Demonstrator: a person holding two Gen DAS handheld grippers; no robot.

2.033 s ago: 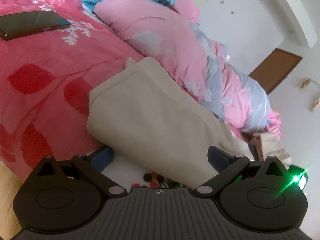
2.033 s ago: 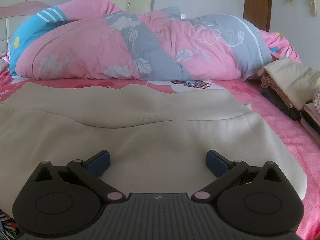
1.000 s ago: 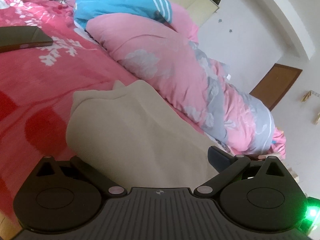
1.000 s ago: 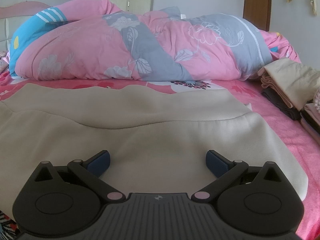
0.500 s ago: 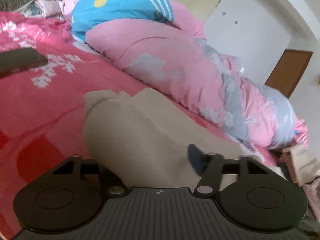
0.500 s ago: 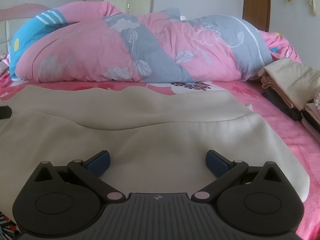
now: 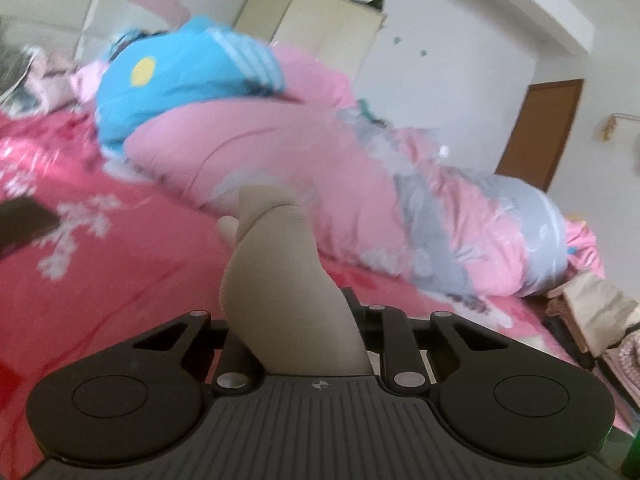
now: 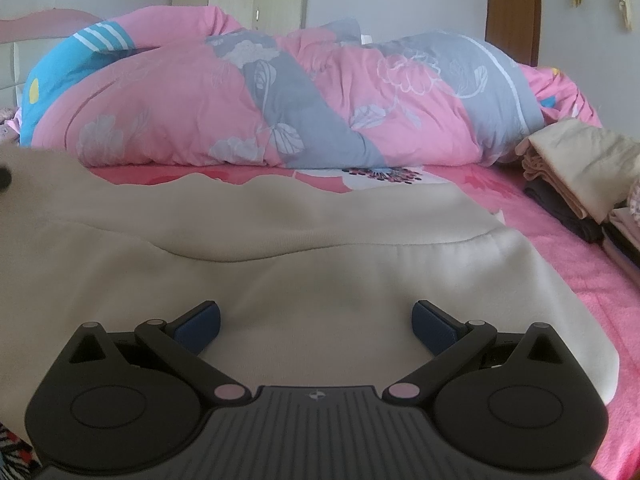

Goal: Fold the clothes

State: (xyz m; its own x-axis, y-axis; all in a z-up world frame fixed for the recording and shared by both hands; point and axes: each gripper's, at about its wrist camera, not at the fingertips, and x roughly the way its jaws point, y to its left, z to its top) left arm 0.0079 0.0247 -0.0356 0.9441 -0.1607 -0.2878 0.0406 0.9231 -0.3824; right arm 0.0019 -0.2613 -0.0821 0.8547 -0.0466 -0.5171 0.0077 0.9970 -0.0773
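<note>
Left gripper [image 7: 294,320] fingers clenched on bunched end of beige garment [image 7: 276,280], lifted off red bed [image 7: 120,272]. Left view blurred. Right gripper [image 8: 316,326] fingers spread wide, released, low over garment [image 8: 320,264], which lies flat across near bed [image 8: 580,264]. Rolled pink-grey duvet [image 8: 320,100] far behind. Folded clothes stack [image 8: 580,168] at right.

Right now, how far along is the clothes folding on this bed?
Some looks done: a stack of folded clothes sits at the bed's edge. In hand is the beige garment, mostly spread flat on the red bedspread. The left hand-held gripper is shut on one end, bunching it up; the right hand-held gripper hovers open over the other. The fold itself is not yet made.
</note>
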